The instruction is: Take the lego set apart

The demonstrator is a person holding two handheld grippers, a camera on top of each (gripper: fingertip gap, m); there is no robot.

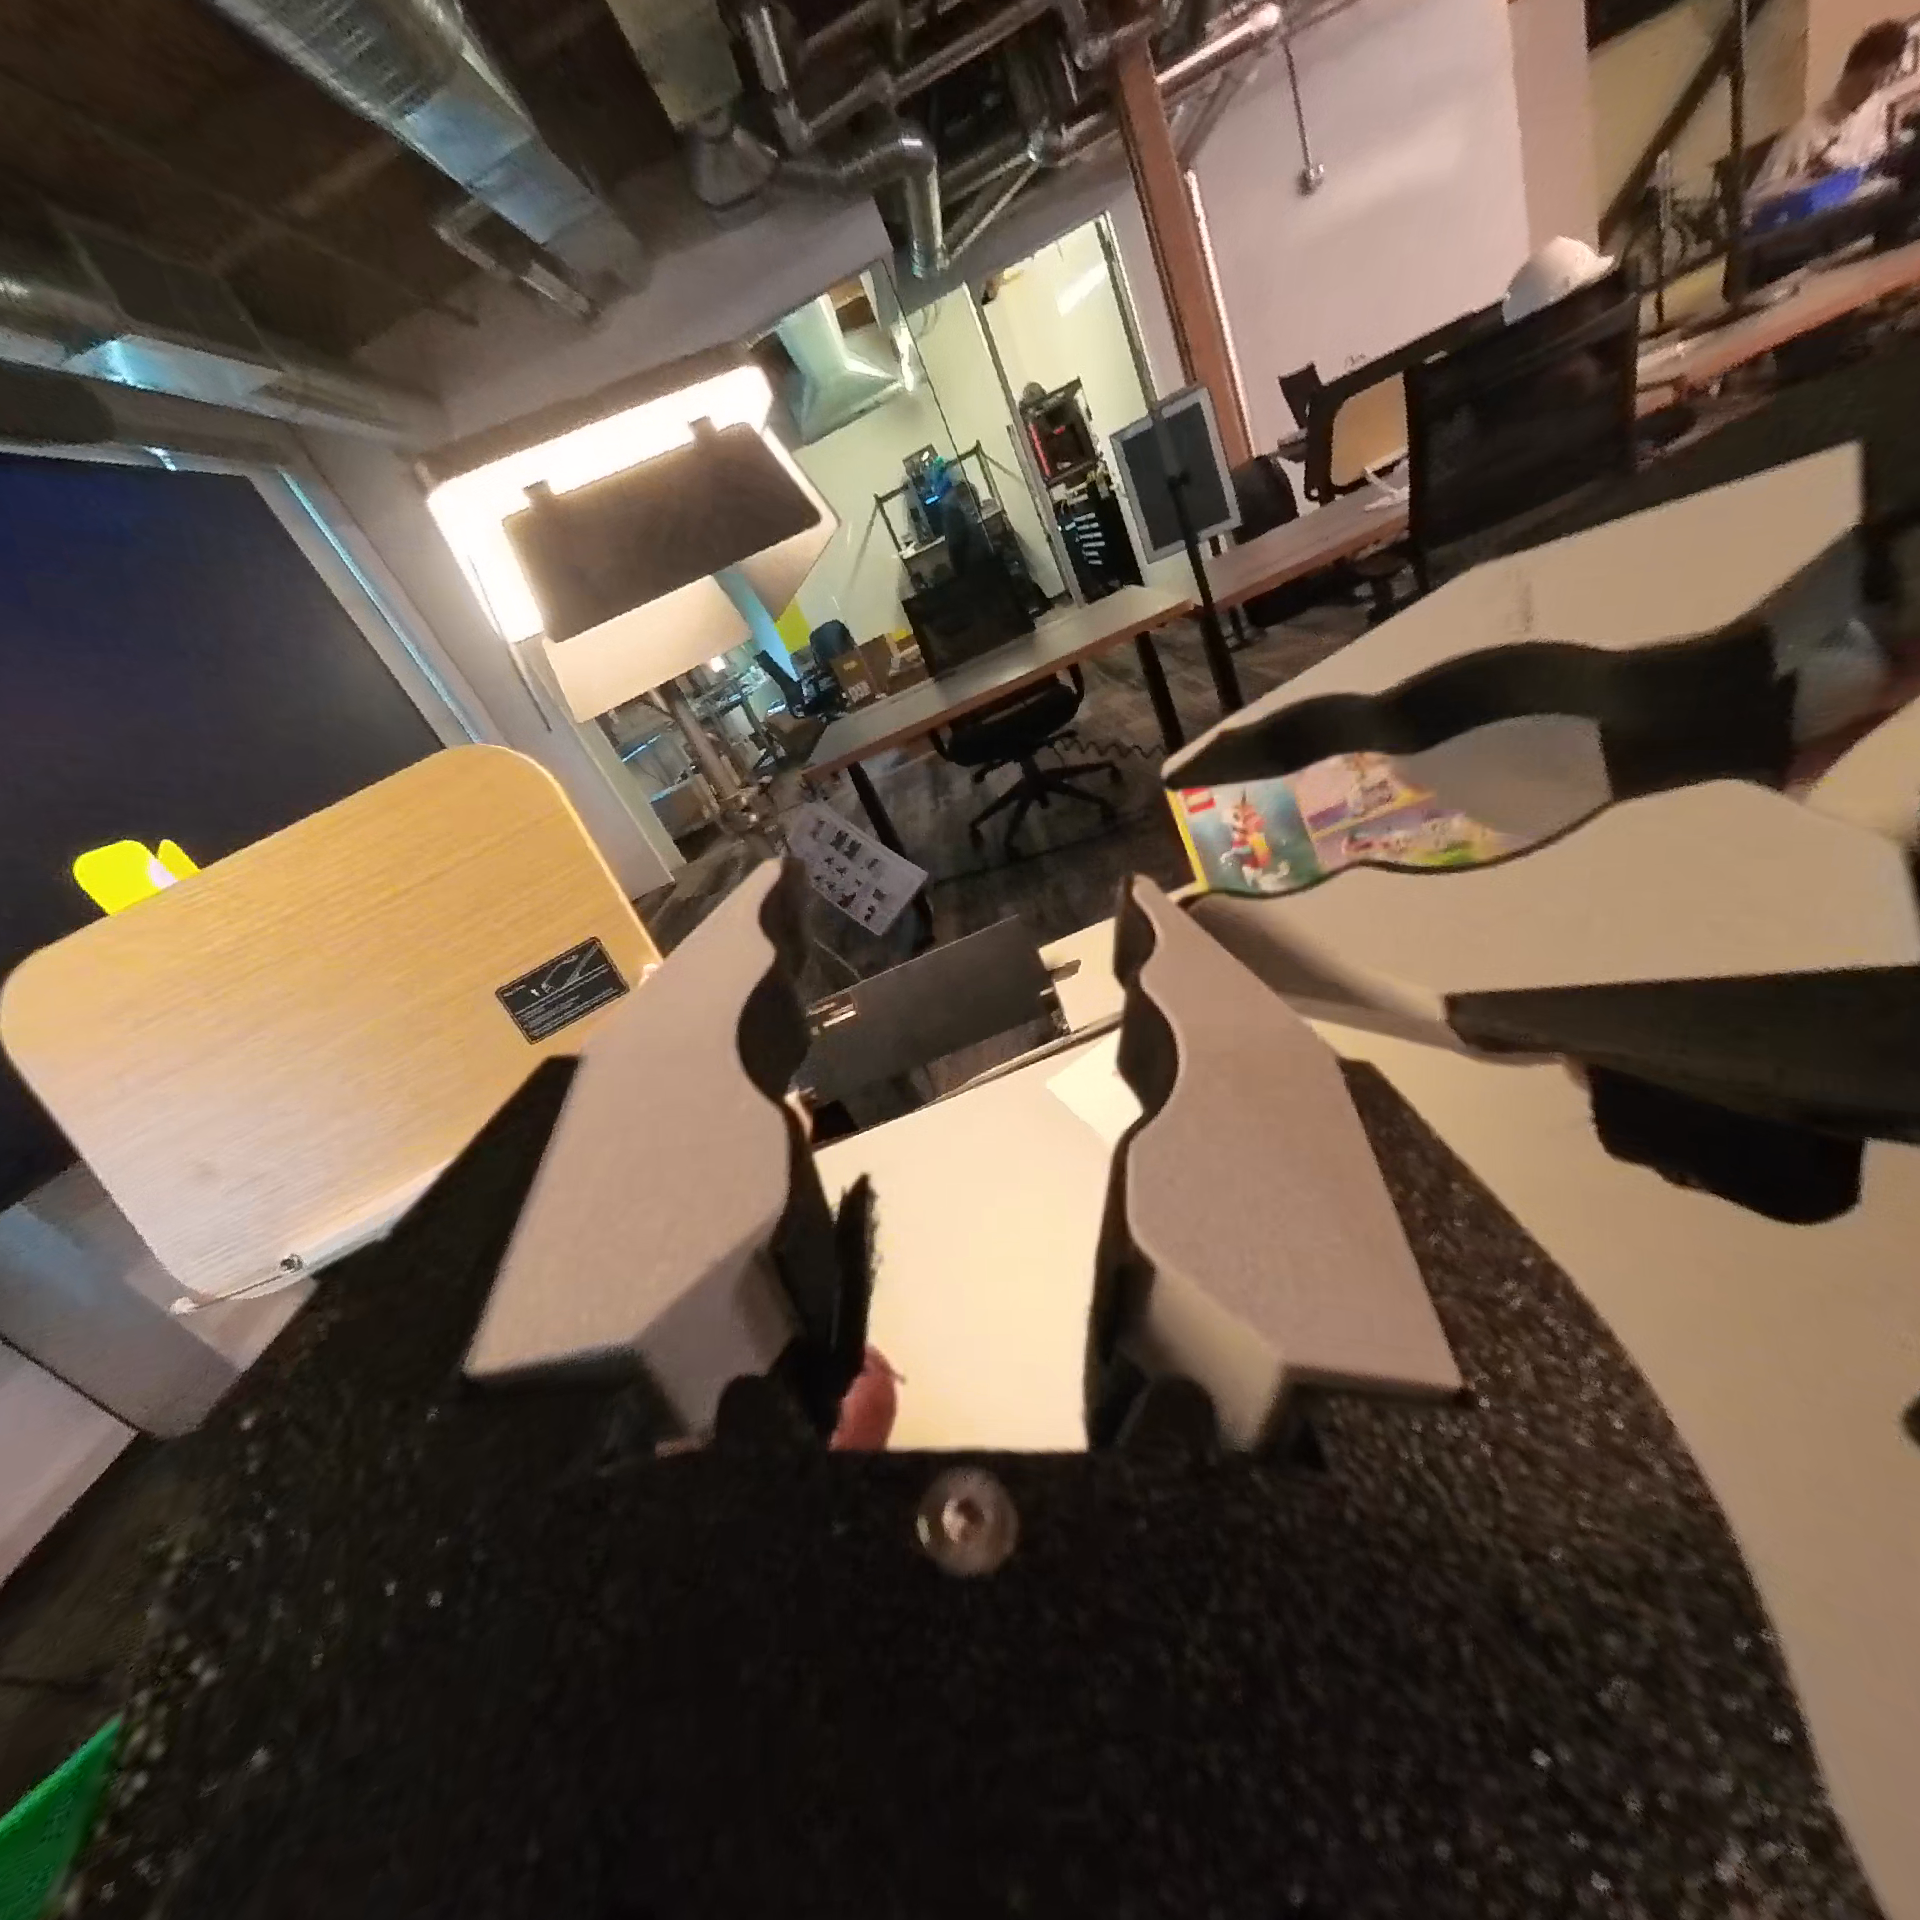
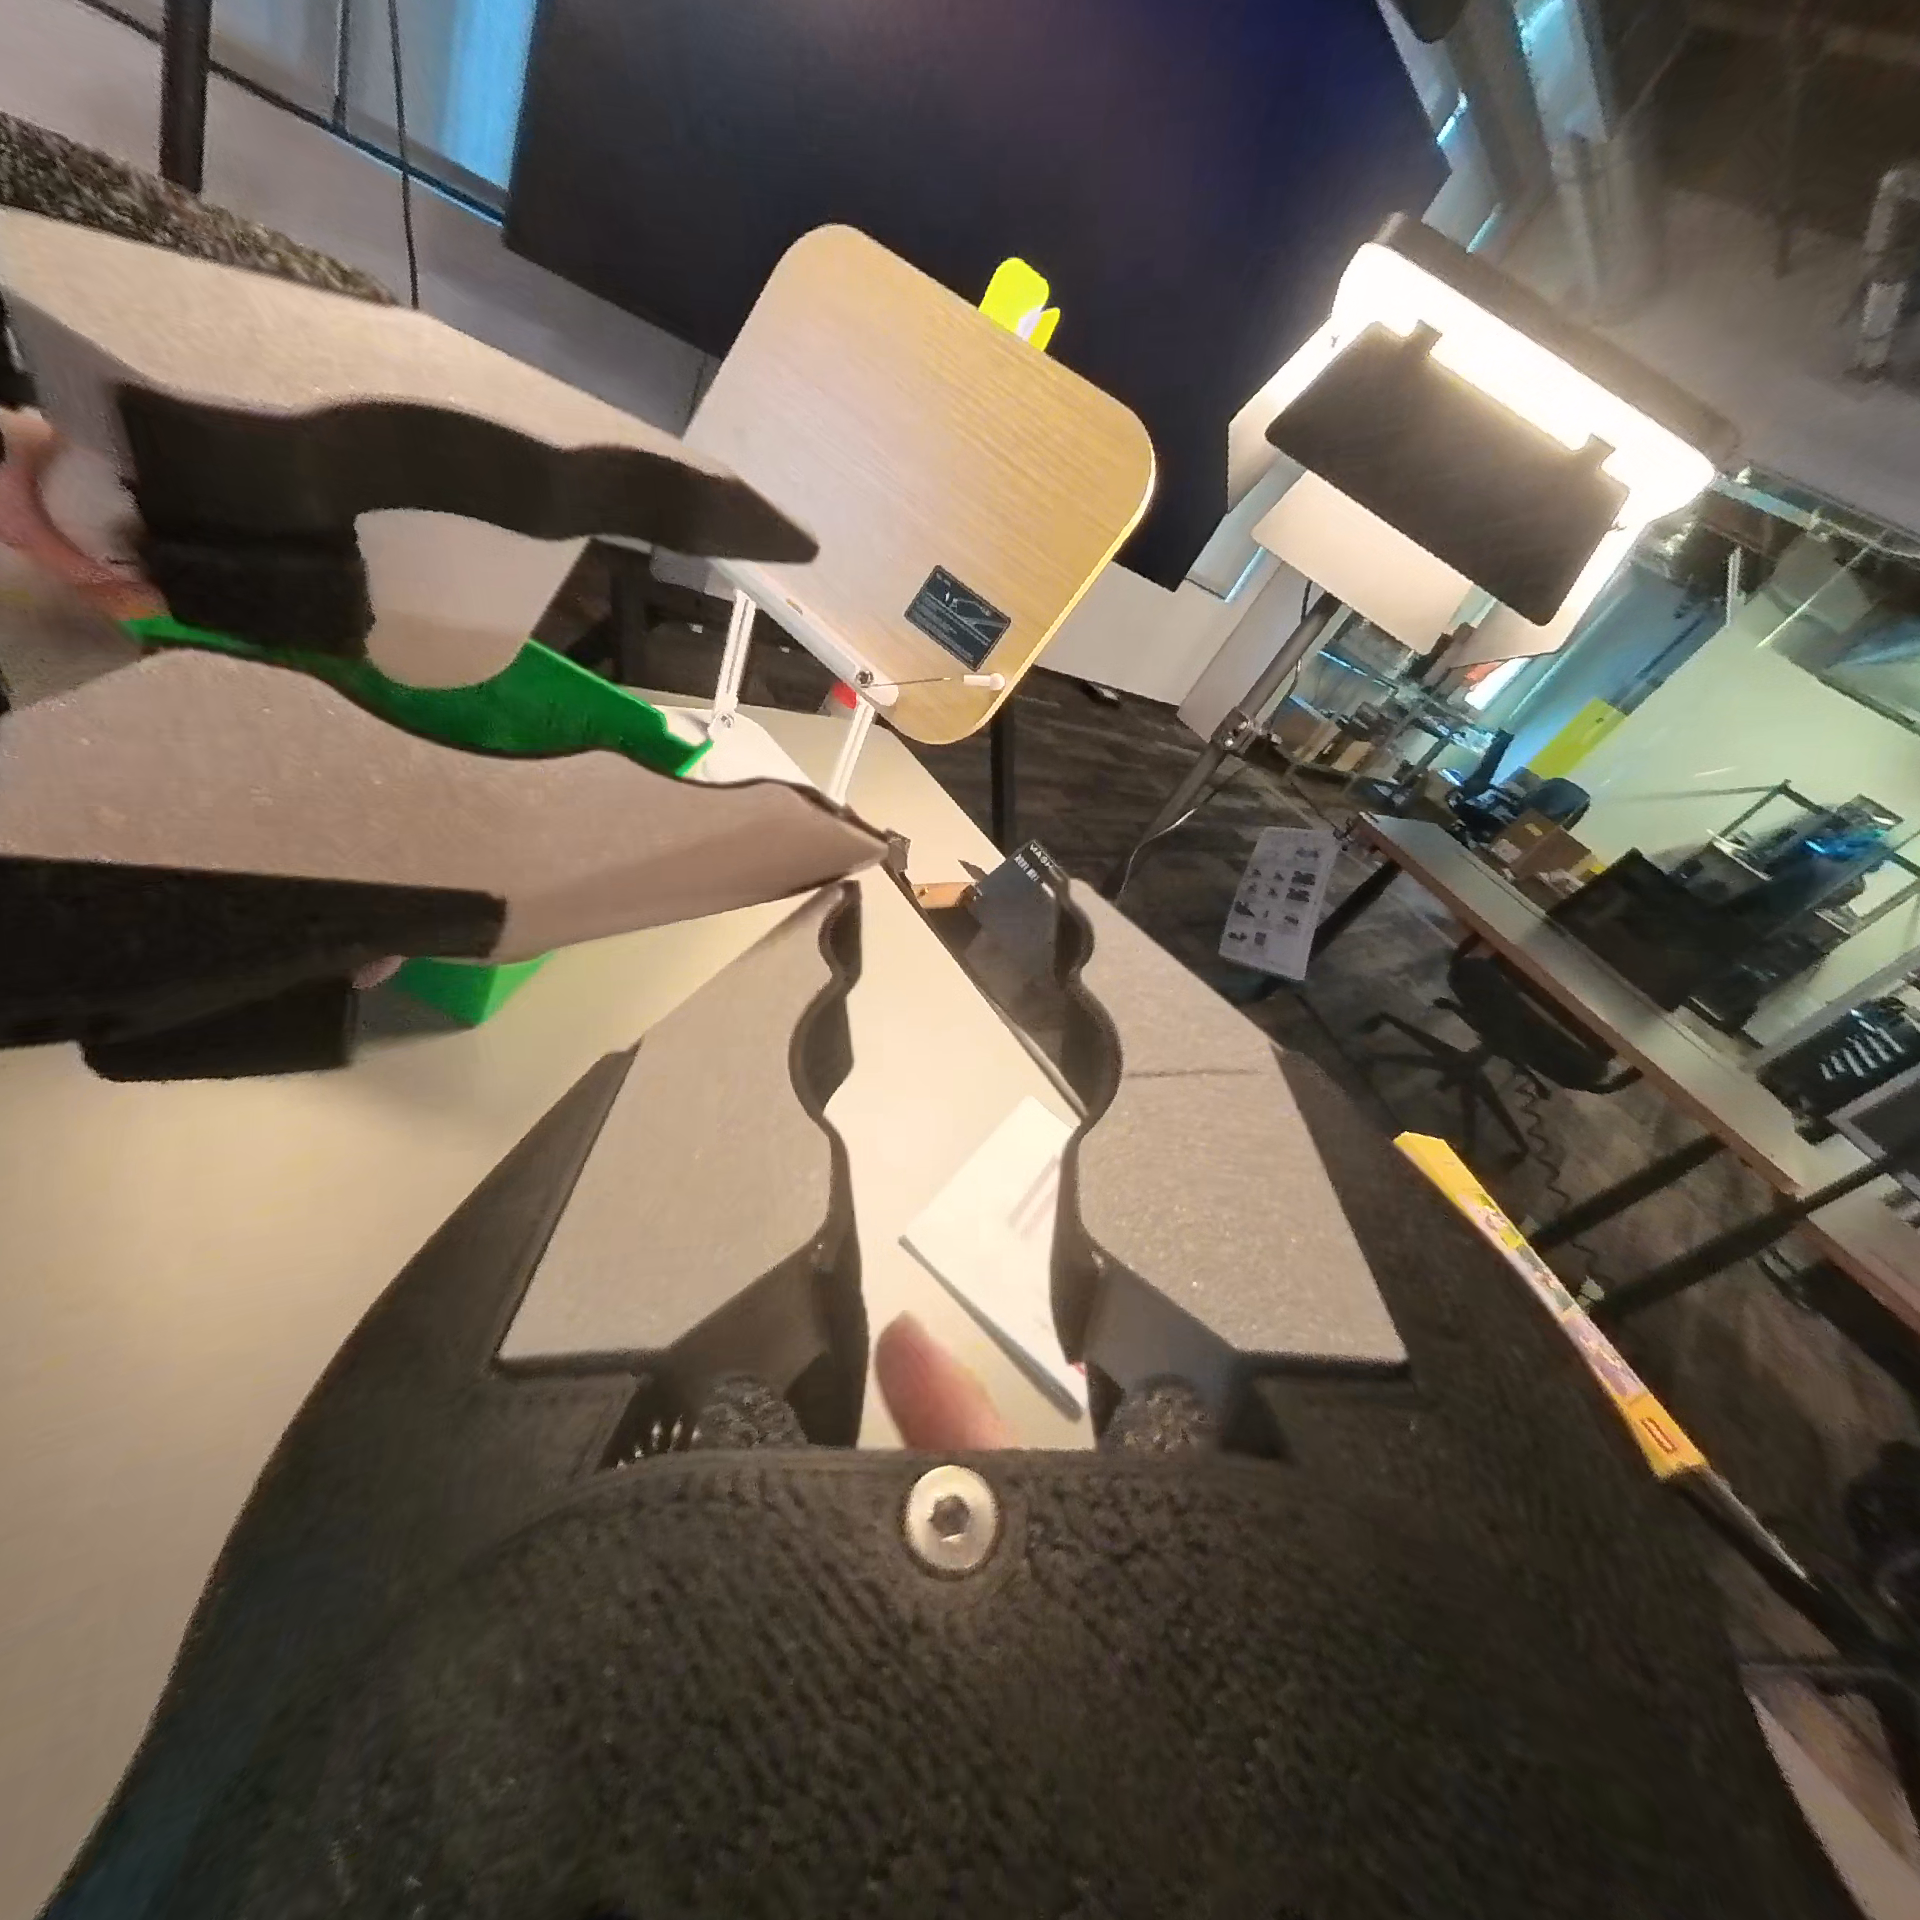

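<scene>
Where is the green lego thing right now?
In the right wrist view, the green lego piece lies on the white table at the left, behind the left gripper, near the wooden stand.

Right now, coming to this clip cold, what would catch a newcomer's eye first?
Both open claws fill the frames: the left claw and right claw hang empty over the white table, neither gripping anything. Next, the bright green lego baseplate at the left of the right wrist view, partly hidden behind the other claw. Then the wooden tilted stand at the table's far edge, and the colourful lego box at the right of the left wrist view.
</scene>
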